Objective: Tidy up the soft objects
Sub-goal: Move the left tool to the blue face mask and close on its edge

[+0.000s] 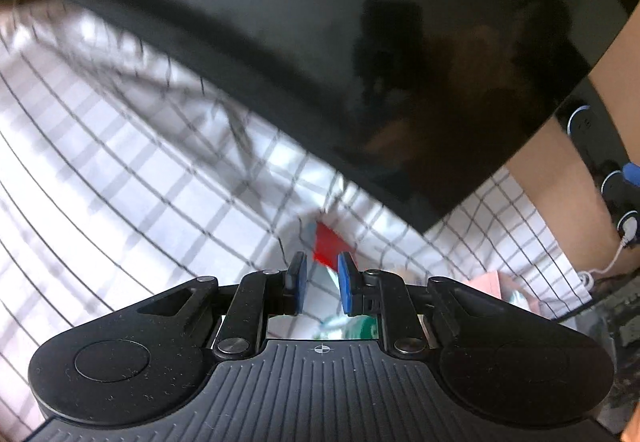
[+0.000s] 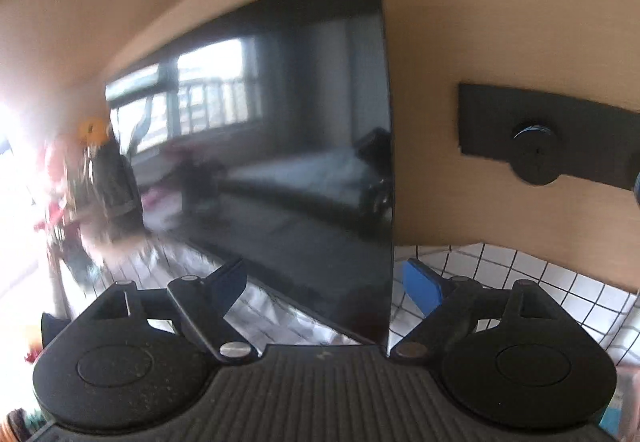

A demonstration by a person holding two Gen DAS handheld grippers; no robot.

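The cloth (image 1: 132,162) over the surface is white with a thin black grid; in the right wrist view the same white-and-black check (image 2: 520,282) shows. The television screen (image 1: 400,62) is glossy black, and the wall (image 2: 480,22) behind it is tan wood. On the wall, the socket strip (image 2: 560,138) is black. The left gripper (image 1: 322,280) has a black body with blue pads (image 1: 344,282), and past them lies a bright red patch (image 1: 330,246) on a white and pale green thing too blurred to name. A pink item (image 1: 490,282) lies to the right. The right gripper (image 2: 326,288) is black with blue pads (image 2: 424,288).
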